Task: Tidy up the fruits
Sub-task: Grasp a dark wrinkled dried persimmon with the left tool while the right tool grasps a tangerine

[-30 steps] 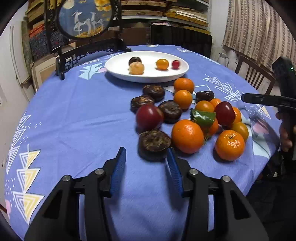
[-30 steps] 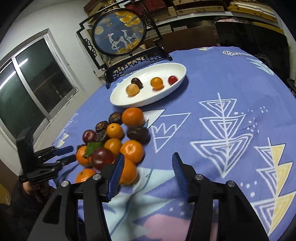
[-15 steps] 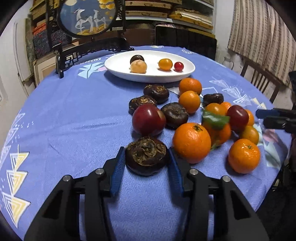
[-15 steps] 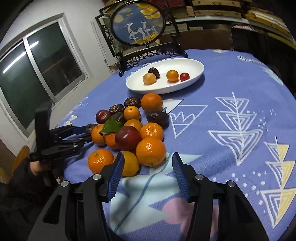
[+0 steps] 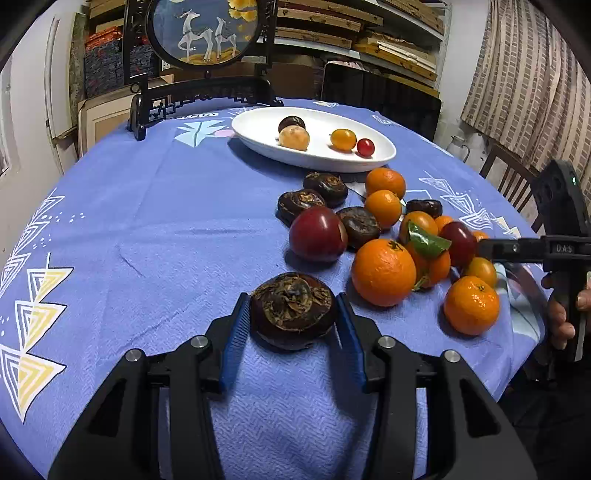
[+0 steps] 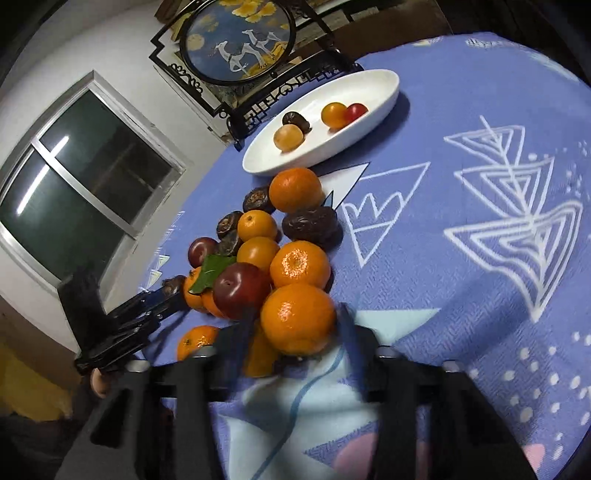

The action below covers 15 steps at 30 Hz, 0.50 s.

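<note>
Since the earlier frames, both grippers have been brought forward onto fruit: a dark chestnut (image 5: 293,310) that lay ahead of the left gripper (image 5: 291,325) is now seated between its blue pads (image 5: 233,332), which touch it on both sides, the jaws narrowed to its width. The chestnut rests on the blue cloth (image 5: 147,229), apart from the main pile. An orange (image 6: 298,318) is now framed by the right gripper (image 6: 295,332); its fingers are blurred, and whether they press the fruit cannot be told.

Just beyond the chestnut a red plum (image 5: 317,233) and a large orange (image 5: 383,271) are seen, then more chestnuts, oranges and a green leaf (image 5: 428,242) clustered together. A second plum (image 6: 240,291) touches the framed orange from behind. Farther off, a white dish (image 5: 258,125) holds four small fruits. At the table's far edge a round deer screen (image 5: 205,31) stands in a black frame.
</note>
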### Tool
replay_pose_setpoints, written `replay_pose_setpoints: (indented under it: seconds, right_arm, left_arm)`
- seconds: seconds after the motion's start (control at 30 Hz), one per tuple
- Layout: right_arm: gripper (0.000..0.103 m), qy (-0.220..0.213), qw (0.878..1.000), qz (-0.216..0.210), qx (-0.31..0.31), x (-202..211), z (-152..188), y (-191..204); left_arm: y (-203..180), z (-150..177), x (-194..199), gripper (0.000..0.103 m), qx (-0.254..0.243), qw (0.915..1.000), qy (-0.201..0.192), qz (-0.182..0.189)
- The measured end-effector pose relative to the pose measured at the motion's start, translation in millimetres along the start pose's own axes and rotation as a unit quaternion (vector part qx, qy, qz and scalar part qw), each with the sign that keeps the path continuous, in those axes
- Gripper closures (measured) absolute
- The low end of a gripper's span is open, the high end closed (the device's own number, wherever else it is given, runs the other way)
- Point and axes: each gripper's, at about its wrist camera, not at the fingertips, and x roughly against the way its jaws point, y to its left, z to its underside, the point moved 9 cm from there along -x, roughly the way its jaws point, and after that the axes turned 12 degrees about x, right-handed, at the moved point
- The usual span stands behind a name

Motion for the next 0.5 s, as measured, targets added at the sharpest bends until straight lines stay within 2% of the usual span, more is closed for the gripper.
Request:
replay_pose_setpoints:
  seconds: [0.33,0.5]
  right_arm:
    - [0.062,-0.056,0.998,0.002,0.016,36,-10,9]
    - [0.062,-0.061,0.998,0.005,0.006,41,-11,1]
  left_arm:
    - [-4,-11,15,0.058,0.004,0.9997,-0.022,0.007]
    - [-10,-16,22,0.058,0.003,0.9995,-0.030,0.013]
